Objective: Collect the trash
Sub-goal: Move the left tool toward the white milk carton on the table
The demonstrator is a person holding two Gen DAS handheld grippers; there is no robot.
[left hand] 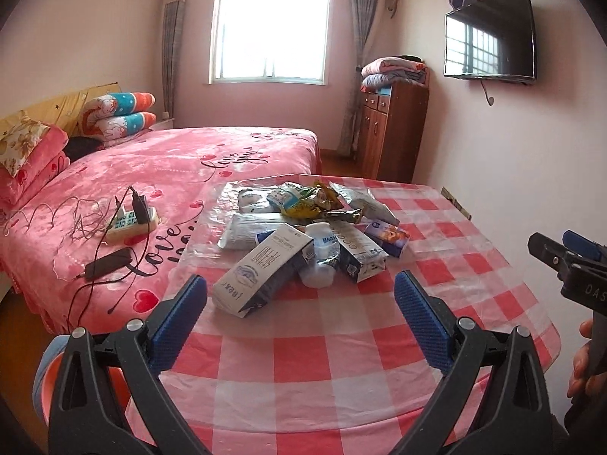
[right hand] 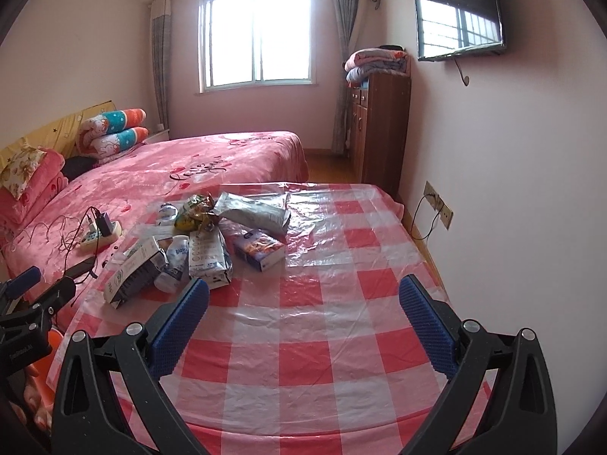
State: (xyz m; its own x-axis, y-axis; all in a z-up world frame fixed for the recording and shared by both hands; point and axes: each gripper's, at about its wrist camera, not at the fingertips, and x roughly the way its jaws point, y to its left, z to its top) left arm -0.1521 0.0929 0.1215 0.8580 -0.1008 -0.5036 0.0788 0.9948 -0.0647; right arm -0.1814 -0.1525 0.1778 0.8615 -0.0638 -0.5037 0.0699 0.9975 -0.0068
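Note:
A pile of trash lies on the red-and-white checked table: a white milk carton, a crushed plastic bottle, a second carton, a blue box, a yellow snack wrapper and a grey foil bag. My left gripper is open and empty, just short of the white carton. My right gripper is open and empty over bare cloth, right of the pile. It also shows in the left wrist view.
A pink bed adjoins the table on the left, with a power strip, cables and a black device. A wooden cabinet and wall TV stand at the right. An orange object sits below the table's left edge.

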